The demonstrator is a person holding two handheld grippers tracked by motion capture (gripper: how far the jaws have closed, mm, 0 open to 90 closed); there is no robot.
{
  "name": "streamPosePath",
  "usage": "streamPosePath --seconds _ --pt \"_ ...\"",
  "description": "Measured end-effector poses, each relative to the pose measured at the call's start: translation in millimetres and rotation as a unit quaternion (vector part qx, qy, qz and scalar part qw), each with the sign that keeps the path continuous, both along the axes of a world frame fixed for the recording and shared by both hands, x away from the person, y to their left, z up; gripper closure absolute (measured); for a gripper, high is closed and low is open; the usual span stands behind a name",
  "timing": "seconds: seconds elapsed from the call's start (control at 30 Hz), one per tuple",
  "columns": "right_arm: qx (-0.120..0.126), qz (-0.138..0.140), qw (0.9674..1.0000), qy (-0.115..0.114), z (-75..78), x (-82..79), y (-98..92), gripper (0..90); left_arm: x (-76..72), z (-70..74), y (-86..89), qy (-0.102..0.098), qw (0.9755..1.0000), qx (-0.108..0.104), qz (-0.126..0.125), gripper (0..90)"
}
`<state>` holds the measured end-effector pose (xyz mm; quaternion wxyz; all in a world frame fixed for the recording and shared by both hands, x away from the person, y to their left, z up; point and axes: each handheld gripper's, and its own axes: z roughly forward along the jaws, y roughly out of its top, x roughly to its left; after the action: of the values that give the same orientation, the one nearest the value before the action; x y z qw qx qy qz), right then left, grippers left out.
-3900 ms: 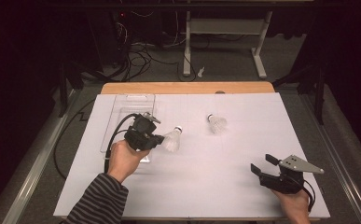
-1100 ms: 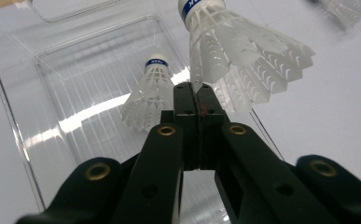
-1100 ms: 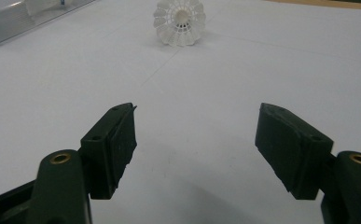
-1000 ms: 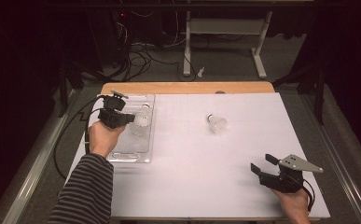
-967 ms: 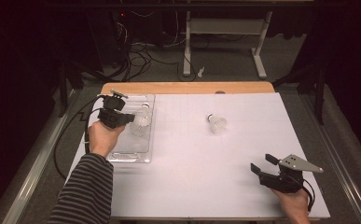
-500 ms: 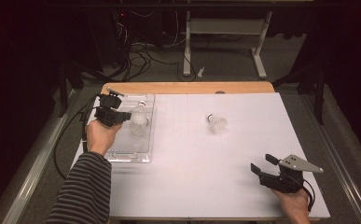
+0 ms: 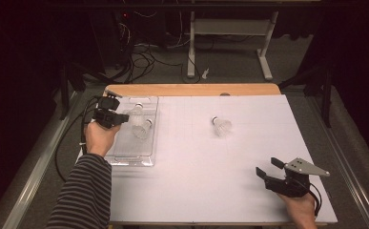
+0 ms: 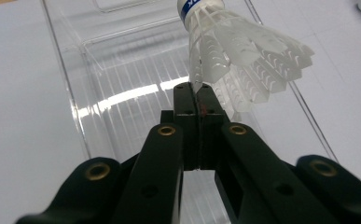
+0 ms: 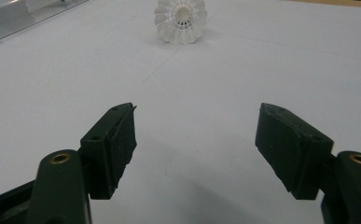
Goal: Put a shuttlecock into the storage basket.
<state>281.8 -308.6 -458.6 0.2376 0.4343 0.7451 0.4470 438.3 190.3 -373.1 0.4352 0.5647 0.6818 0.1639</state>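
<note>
The left gripper has its black jaws pressed together on the skirt edge of a white plastic shuttlecock with a blue-banded cork, held over the clear plastic tray. In the high view, this shuttlecock sits above the tray's far half, its long axis slanting, cork toward the tray's far right corner, skirt toward the gripper. A second white shuttlecock lies in the tray just beyond. A third white shuttlecock lies on the white table sheet, well right of the tray. The right gripper rests far from the tray, jaws wide apart, empty.
</note>
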Motion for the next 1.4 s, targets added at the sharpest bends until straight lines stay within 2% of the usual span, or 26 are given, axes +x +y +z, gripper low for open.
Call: streamPosePath --seconds 0.2,0.33,0.7,1.4 --pt "0.000 0.001 1.0000 0.000 -0.1 0.1 0.1 29.6 4.2 -2.9 4.6 0.002 0.9999 0.002 0.012 89.7" --pt "-0.001 0.001 1.0000 0.001 -0.3 0.4 0.2 29.6 7.5 -7.0 6.8 0.002 0.9996 0.017 0.020 89.7" --pt "-0.002 0.001 1.0000 0.001 -0.4 0.4 0.3 29.6 13.2 -14.4 10.3 0.007 0.9989 0.034 0.032 89.7" --pt "-0.004 0.002 1.0000 0.003 -0.7 0.6 0.5 29.6 23.6 -30.0 11.0 0.029 0.9977 0.042 0.044 89.4"
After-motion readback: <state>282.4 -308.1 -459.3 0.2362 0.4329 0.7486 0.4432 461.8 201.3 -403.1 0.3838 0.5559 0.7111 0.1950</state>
